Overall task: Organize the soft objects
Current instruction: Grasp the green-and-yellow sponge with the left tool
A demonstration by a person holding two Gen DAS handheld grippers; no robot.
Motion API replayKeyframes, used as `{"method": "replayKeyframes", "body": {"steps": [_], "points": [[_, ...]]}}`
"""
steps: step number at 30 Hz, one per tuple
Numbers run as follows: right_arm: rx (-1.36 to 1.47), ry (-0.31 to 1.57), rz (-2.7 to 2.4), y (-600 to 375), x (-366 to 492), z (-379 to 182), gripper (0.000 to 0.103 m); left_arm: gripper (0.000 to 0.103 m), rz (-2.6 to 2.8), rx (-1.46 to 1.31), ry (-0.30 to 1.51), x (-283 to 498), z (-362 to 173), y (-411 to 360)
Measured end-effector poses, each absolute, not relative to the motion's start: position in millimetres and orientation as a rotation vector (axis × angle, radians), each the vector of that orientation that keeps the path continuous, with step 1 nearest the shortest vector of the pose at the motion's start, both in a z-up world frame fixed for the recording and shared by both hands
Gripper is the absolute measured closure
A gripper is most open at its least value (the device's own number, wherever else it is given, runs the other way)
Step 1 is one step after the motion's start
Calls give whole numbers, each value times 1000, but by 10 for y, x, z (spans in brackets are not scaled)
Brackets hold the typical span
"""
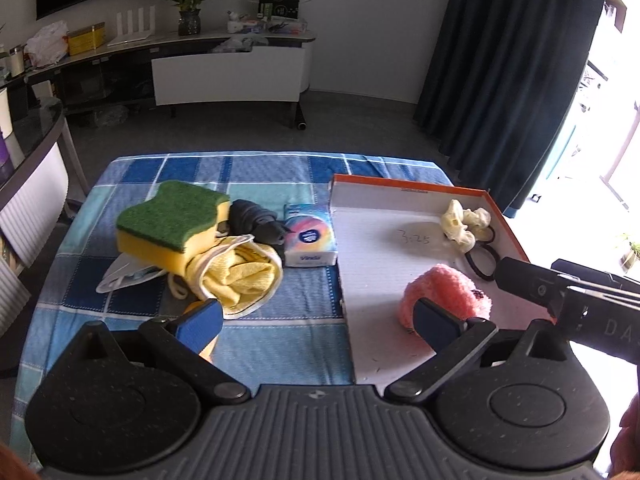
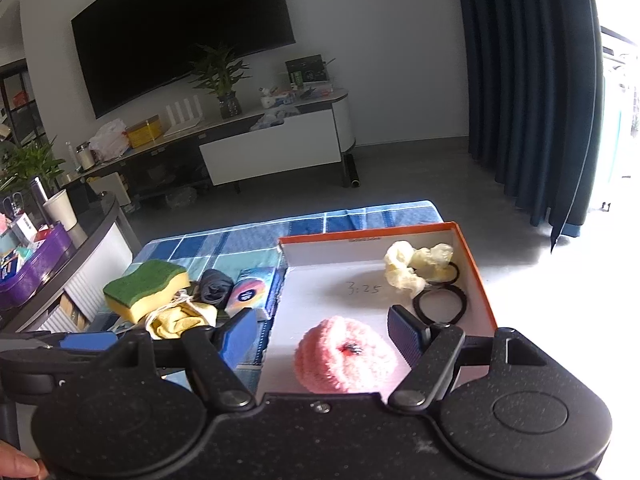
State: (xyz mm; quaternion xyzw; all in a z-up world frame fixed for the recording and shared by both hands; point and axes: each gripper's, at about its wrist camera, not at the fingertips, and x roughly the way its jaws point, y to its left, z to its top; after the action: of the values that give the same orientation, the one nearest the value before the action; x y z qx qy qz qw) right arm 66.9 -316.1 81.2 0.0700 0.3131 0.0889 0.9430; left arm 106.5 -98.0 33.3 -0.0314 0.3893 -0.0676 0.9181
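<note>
In the left wrist view the left tool (image 1: 318, 322) stands spread and empty above the blue checked table (image 1: 280, 344), while in the right wrist view the right tool (image 2: 322, 336) is opening, with the fluffy pink ball (image 2: 344, 356) lying loose between its fingers in the orange-rimmed white cardboard box (image 2: 478, 280).

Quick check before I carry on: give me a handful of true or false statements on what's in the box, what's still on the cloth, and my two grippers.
1. The fluffy pink knitted pouf lies inside the orange-rimmed white box. True.
2. The green-topped yellow sponge is in the box. False: it rests on the pile on the blue checked cloth.
3. The right gripper grips the pouf. False: its fingers stand open around it.
4. The cream fabric scrunchie sits in the box beside black hair ties. True.
5. The left gripper holds the yellow towel. False: it is open, empty.
</note>
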Motion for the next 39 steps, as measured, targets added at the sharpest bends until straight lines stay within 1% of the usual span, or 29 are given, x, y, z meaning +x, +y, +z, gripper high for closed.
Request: {"method": "replayKeyframes", "body": {"steps": [39], "points": [[44, 684, 341, -2285, 781, 743, 16, 0, 2, -151, 804, 938, 285, -146]]}}
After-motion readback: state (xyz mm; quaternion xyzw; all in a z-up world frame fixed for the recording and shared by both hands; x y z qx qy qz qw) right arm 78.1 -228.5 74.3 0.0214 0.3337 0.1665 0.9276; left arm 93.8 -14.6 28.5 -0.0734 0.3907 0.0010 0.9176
